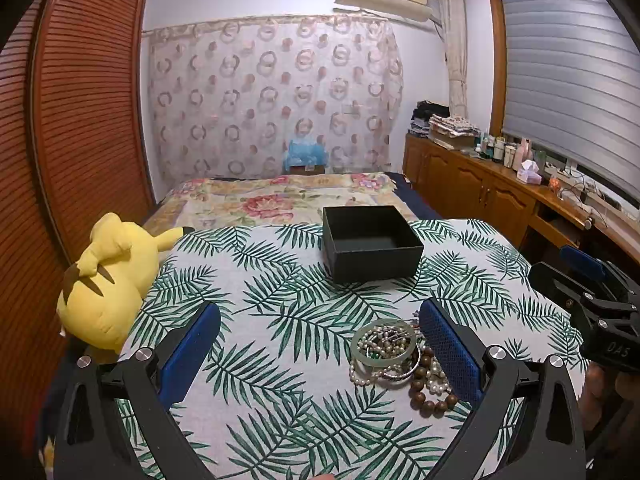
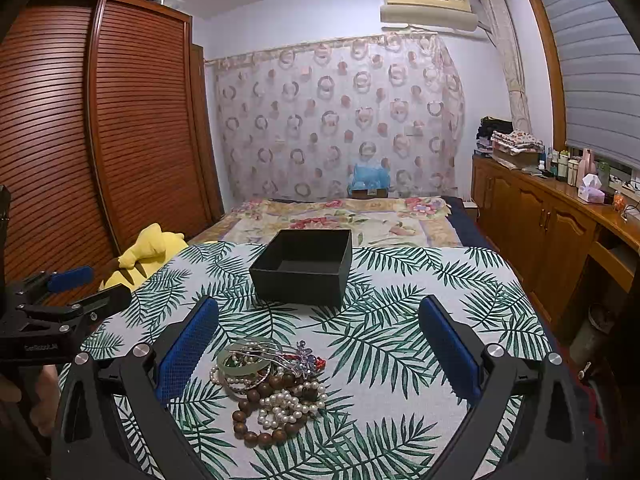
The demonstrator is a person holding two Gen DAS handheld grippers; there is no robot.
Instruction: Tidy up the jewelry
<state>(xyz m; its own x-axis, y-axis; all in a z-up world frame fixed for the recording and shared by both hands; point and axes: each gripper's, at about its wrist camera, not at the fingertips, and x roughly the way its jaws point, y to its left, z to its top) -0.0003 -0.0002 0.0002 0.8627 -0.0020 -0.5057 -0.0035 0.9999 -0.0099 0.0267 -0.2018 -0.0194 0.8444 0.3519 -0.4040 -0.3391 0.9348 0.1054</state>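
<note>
Left wrist view: the left gripper [image 1: 320, 344] hangs wide open and empty over the leaf-print cloth [image 1: 280, 280] — the jewelry pile [image 1: 396, 360] lies just inside its right finger, the black box [image 1: 372, 244] beyond. Right wrist view: the right gripper [image 2: 320, 344] is spread wide too, empty — pile [image 2: 268, 384] near its left finger, box [image 2: 304, 268] ahead.

Black box [image 2: 304, 276] on a green-palm-leaf white tablecloth [image 2: 400, 360], yellow plush toy [image 1: 108, 280], blue-padded black hand-held gripper [image 2: 320, 344]
</note>
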